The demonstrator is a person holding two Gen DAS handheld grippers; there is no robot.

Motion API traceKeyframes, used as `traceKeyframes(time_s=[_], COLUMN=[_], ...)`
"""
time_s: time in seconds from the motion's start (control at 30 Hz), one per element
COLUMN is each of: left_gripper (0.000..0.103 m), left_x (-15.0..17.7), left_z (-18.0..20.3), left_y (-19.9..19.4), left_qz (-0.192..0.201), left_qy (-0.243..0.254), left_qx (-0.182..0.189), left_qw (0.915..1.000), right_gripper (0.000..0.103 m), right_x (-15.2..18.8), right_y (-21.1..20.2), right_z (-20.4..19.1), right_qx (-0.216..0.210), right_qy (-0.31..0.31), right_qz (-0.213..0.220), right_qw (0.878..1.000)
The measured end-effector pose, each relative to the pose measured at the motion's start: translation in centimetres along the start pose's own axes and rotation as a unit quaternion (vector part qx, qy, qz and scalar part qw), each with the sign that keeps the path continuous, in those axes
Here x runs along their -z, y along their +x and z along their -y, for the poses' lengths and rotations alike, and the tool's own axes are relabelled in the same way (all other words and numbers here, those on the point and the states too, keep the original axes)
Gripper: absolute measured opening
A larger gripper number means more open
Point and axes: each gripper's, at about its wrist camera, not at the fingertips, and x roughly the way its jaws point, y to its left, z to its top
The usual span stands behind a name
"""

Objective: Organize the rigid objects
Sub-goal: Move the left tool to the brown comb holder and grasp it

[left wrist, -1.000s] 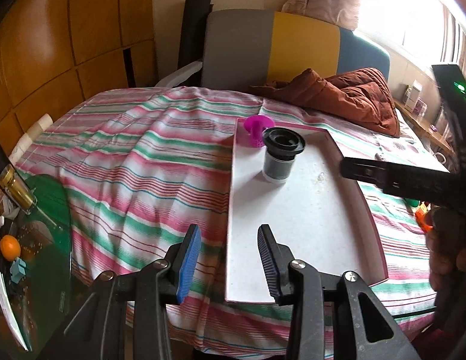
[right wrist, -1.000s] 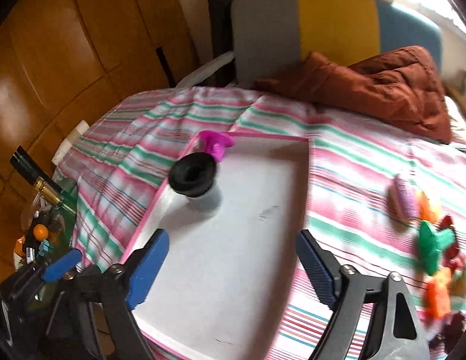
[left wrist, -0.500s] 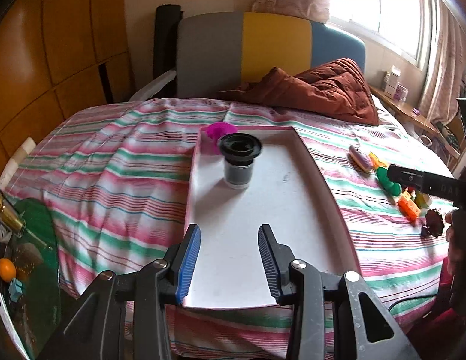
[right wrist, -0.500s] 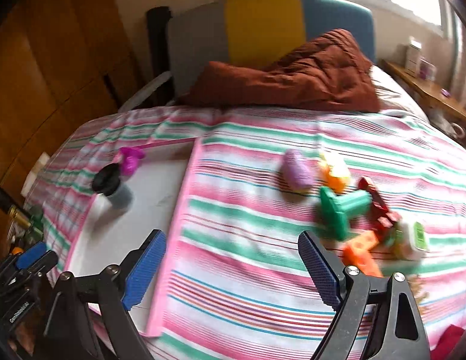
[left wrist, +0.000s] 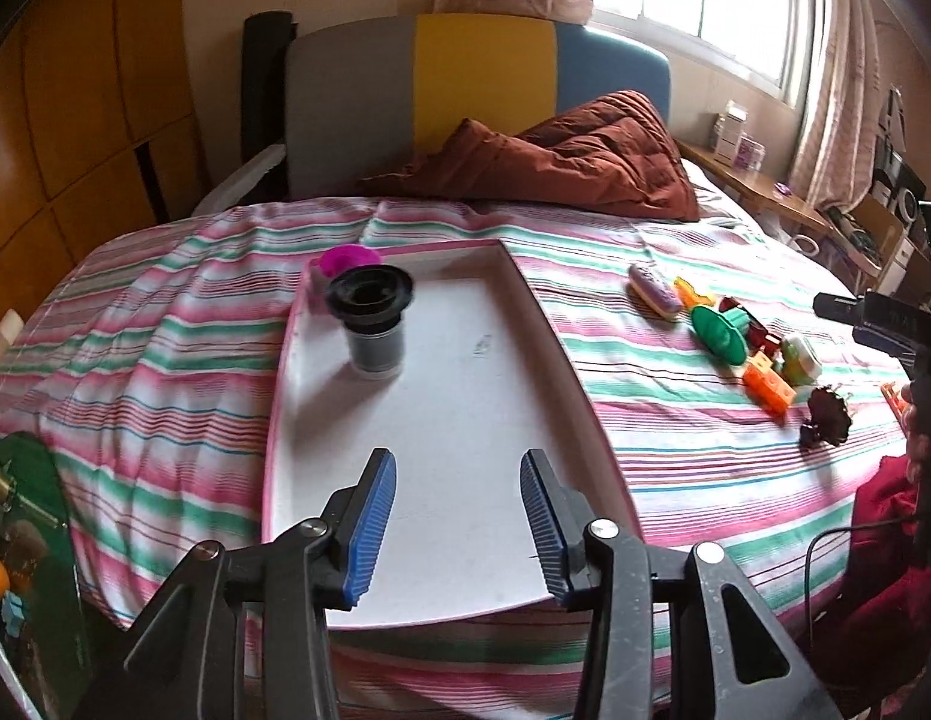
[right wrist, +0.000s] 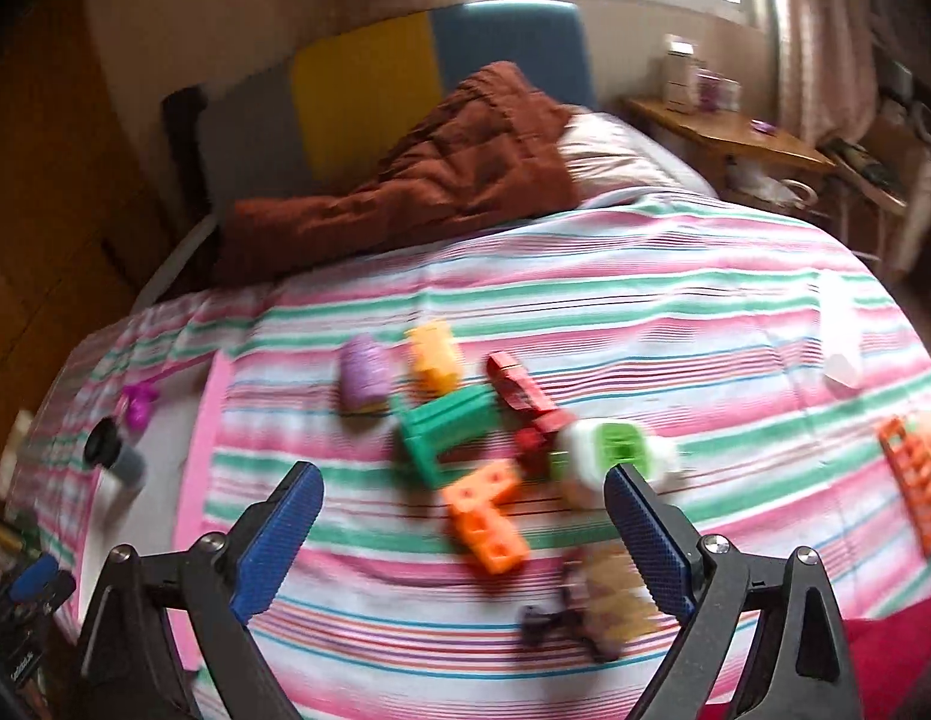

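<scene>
A white tray with a pink rim [left wrist: 465, 420] lies on the striped bed. It holds a black-topped cup [left wrist: 371, 324] and a magenta piece [left wrist: 345, 258] at its far left corner. My left gripper [left wrist: 456, 516] is open and empty over the tray's near end. Loose toys lie right of the tray: a purple piece [right wrist: 363, 375], a yellow piece [right wrist: 435, 354], a green spool [right wrist: 447, 426], a red piece [right wrist: 519, 390], an orange block [right wrist: 486, 525] and a white-green piece [right wrist: 615, 450]. My right gripper [right wrist: 465, 540] is open and empty, just above the orange block.
A brown quilt [left wrist: 555, 162] lies at the head of the bed by the grey, yellow and blue headboard [left wrist: 477, 78]. An orange grid piece [right wrist: 912, 486] lies at the far right. A dark toy [right wrist: 585, 606] lies near the front edge. A wooden side table [right wrist: 729, 132] stands by the window.
The right gripper swung right, from over the tray to over the toy pile. The left view turned right too, bringing the toys into sight. Both grippers stayed open.
</scene>
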Motion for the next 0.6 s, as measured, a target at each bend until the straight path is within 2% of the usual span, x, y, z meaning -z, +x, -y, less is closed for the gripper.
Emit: traceKeyframes(time_s=[0.1,0.2,0.27,0.3,0.33,0.43,0.6], left_gripper=[0.044,0.044,0.052,0.059,0.061,0.061,0.061], left_x=[-0.2,-0.7,-1.1,-1.2,-1.4,-1.6,-1.9], left_z=[1.0,2.1,3.2,3.7,4.3,6.6,10.4], left_y=[0.2,0.3,0.5,0.7,0.9,1.9,4.3], left_qz=[-0.002,0.0,-0.004,-0.006,-0.01,-0.029,-0.079], left_qy=[0.015,0.024,0.032,0.034,0.036,0.052,0.059], left_qx=[0.004,0.024,0.042,0.052,0.068,0.098,0.147], left_qw=[0.9999,0.9994,0.9986,0.998,0.997,0.9934,0.9842], right_gripper=[0.1,0.102,0.102,0.102,0.102,0.102,0.102], right_x=[-0.1,0.2,0.8,0.9,1.1,1.1,1.4], right_y=[-0.7,-1.1,-1.3,-1.3,-1.5,-2.0,-1.6], right_z=[3.5,6.6,9.3,10.2,11.4,13.1,14.1], right_qx=[0.021,0.044,0.062,0.064,0.056,0.054,0.034], right_qy=[0.047,0.101,0.158,0.18,0.215,0.254,0.285], right_qz=[0.014,0.027,0.032,0.028,0.029,0.04,0.025], right_qw=[0.999,0.994,0.985,0.981,0.975,0.965,0.958])
